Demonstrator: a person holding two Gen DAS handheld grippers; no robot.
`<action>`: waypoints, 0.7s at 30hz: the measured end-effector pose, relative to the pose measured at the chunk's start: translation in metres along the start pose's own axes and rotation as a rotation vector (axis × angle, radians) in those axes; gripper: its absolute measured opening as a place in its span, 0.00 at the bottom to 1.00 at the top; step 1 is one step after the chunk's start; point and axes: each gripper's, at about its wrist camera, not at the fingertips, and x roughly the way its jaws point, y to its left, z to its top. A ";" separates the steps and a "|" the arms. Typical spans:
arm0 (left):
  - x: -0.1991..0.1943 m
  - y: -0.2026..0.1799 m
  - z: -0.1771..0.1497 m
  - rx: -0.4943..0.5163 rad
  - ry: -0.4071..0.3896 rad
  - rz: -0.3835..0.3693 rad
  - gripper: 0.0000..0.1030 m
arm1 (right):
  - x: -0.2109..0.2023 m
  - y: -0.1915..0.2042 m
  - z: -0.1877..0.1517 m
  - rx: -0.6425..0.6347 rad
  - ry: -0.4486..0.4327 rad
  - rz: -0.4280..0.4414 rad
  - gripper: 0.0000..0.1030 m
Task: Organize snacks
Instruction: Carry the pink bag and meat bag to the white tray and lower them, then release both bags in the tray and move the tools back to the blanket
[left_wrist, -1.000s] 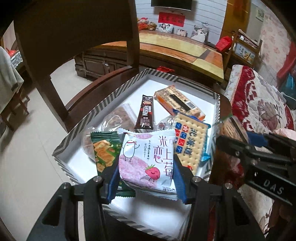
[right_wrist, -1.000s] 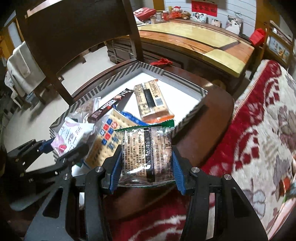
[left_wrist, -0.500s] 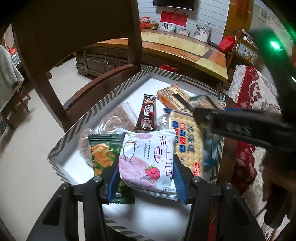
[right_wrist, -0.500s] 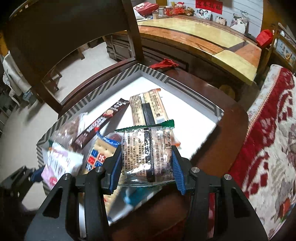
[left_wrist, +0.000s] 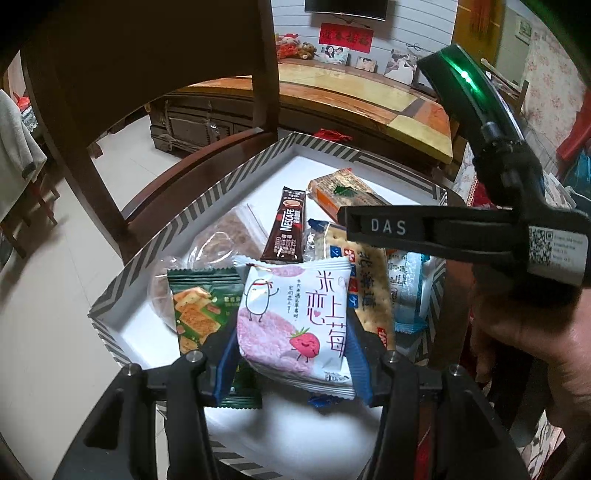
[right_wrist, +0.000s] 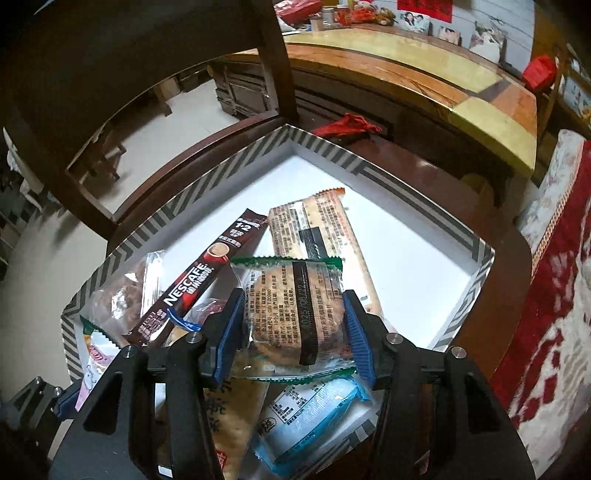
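Close by, the left tool (left_wrist: 291, 354) stays clamped on a pink strawberry packet (left_wrist: 295, 317) over the near end of the striped box (right_wrist: 192, 206). The right tool (right_wrist: 291, 332) is letting go of a clear biscuit packet (right_wrist: 291, 310) above the pile; its pads look barely touching. Dropped here, it could slide off the blue packet (right_wrist: 314, 417) or bury the coffee stick (right_wrist: 195, 288) further back.
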 end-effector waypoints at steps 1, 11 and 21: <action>0.001 0.000 0.000 0.001 0.001 0.002 0.52 | -0.001 -0.001 -0.001 0.005 -0.003 0.000 0.51; 0.002 0.002 -0.001 -0.029 0.019 0.004 0.68 | -0.023 0.004 0.000 0.045 -0.035 0.035 0.57; -0.015 0.000 -0.004 -0.022 -0.016 0.023 0.78 | -0.073 -0.007 -0.022 0.079 -0.142 0.015 0.57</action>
